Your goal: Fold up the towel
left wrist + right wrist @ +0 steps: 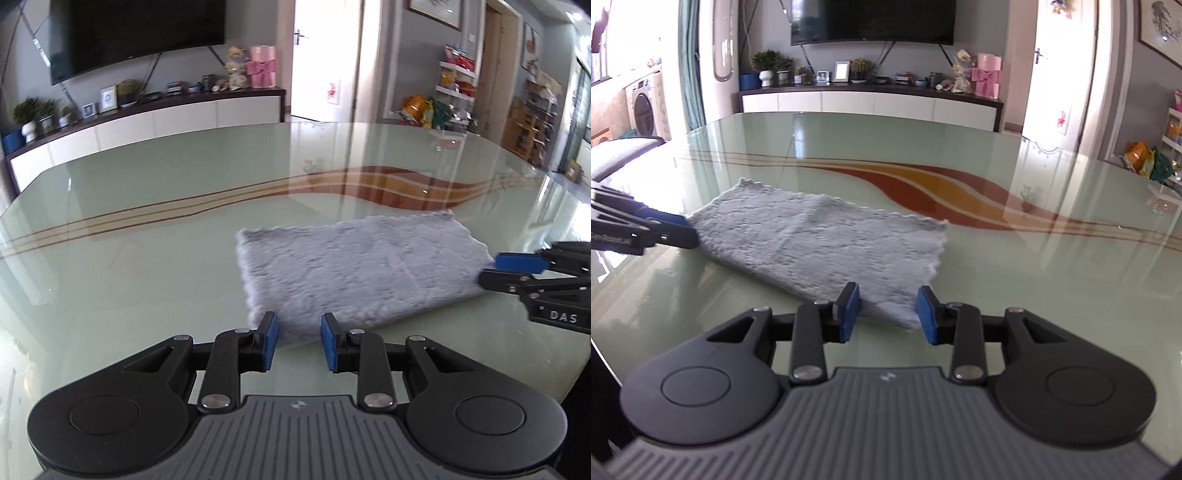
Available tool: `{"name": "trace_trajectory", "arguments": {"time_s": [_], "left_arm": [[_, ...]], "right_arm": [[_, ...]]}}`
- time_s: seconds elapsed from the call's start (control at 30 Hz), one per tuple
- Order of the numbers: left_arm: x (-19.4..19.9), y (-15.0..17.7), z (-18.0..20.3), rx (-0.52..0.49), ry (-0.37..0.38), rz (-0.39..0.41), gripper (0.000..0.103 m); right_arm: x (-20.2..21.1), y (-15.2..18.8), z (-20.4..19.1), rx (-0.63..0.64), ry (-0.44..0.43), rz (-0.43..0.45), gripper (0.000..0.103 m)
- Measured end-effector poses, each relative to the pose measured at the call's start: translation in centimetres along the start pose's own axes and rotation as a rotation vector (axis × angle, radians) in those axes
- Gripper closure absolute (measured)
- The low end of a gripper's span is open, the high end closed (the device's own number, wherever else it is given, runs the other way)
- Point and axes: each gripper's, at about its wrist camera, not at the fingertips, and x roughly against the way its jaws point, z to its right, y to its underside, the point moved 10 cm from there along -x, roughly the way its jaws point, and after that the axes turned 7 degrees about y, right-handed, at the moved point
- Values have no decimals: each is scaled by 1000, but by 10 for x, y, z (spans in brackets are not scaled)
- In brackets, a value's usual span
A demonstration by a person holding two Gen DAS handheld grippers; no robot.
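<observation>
Towel [354, 269], grey and fluffy, lies folded flat on the glass table [147, 258]. Nearest, the left gripper [295, 341] stands with jaws parted at one near corner, pads clear of the cloth. The right gripper [888, 312] is likewise open at the other corner. Beyond, a sideboard [871, 101] carries plants and a pink box [988, 75].

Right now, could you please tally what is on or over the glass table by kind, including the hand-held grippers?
Grey towel: 1, lying flat on the table
Hand-held grippers: 2, the left hand-held gripper and the right hand-held gripper, each open at a near corner of the towel
Total: 3
</observation>
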Motion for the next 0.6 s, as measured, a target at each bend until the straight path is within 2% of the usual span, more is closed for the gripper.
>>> {"name": "trace_trajectory", "arguments": {"time_s": [0.03, 0.13, 0.3, 0.43, 0.53, 0.6], "left_arm": [[2, 2, -5, 15, -13, -5, 69], [12, 3, -15, 51, -39, -8, 71], [14, -32, -3, 25, -23, 61, 68], [-18, -52, 25, -38, -2, 62, 67], [-40, -48, 38, -62, 12, 22, 67], [-46, -39, 34, -64, 8, 4, 66]], "right_arm": [[1, -1, 5, -13, 8, 5, 69], [1, -8, 17, -41, 27, 16, 69], [-7, -32, -2, 9, 0, 58, 68], [-22, -48, -36, 71, -60, 79, 67], [-36, -40, -44, 84, -67, 32, 67], [-39, -34, -41, 81, -63, 16, 62]]}}
